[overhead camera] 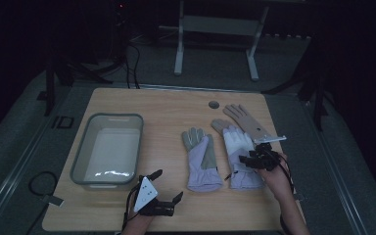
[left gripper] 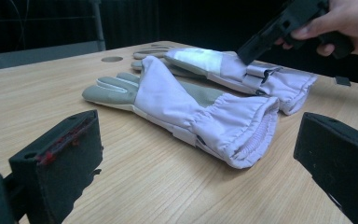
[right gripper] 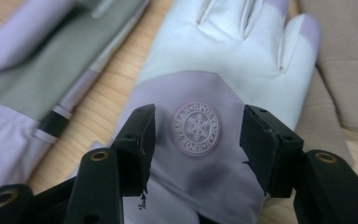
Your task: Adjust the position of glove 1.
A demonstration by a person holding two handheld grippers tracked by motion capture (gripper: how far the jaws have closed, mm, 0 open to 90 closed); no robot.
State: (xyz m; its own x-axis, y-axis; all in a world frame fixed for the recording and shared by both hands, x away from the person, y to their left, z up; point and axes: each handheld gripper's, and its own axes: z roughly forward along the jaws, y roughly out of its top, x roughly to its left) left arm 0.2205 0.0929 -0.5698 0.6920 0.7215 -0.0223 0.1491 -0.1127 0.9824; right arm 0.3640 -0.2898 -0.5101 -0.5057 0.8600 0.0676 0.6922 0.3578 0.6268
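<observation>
Right gripper view shows right gripper [right gripper: 196, 140], jaws spread, above the soft, limp right-hand glove [right gripper: 223, 70]; pinch the cuff fabric.

The left black two-jaw handheld gripper [overhead camera: 166, 185] carries a white three-cornered top plate; red marks line one pad edge. The right black two-jaw handheld gripper [overhead camera: 252, 157] has brass-ringed screw holes and trailing black cables. Forearms are bare.
</observation>
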